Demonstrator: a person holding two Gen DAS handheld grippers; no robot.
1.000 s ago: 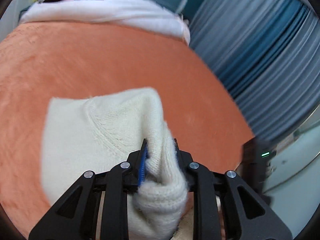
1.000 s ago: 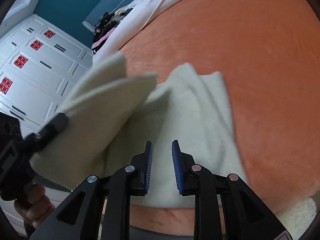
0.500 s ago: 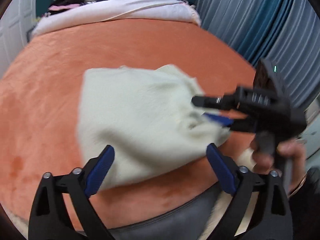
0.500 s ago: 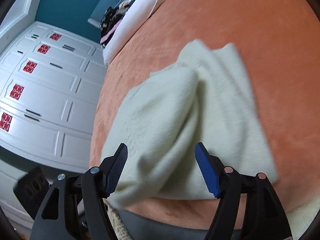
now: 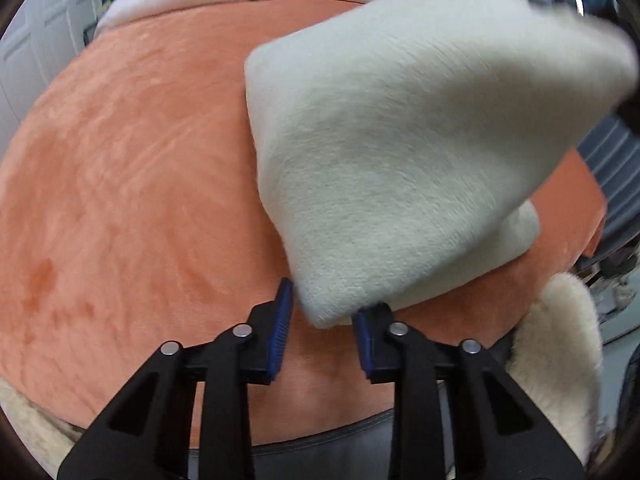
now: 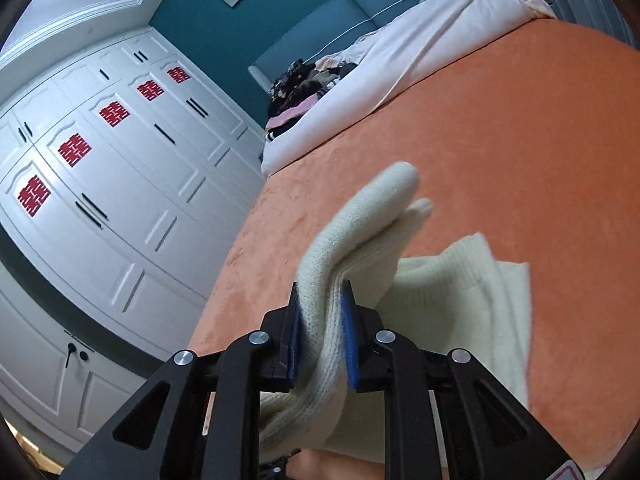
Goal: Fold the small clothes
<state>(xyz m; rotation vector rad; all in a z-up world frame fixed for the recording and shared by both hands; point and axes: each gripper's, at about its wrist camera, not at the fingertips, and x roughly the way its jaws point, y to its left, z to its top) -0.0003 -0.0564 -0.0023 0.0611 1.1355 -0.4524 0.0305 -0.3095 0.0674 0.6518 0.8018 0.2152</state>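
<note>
A cream knitted garment [image 5: 400, 152] lies partly folded on the orange bed cover [image 5: 128, 184]. Its right side is lifted into the air at the upper right of the left wrist view. My left gripper [image 5: 322, 320] is partly open, its blue pads on either side of the garment's near corner without clamping it. My right gripper [image 6: 322, 340] is shut on a thick fold of the same garment [image 6: 360, 240], which bunches up between the pads and hangs below them. The rest of it lies on the cover [image 6: 460, 312].
White bedding [image 6: 420, 52] and a pile of dark clothes [image 6: 304, 92] lie at the bed's far end. White wardrobe doors [image 6: 100, 184] stand to the left. A fluffy cream rug [image 5: 560, 352] lies by the bed's near edge. Blue curtains [image 5: 616, 168] hang on the right.
My right gripper has shut on a fold of the garment and lifted it. My left gripper let the garment go, opened wide, and now has narrowed around the near corner.
</note>
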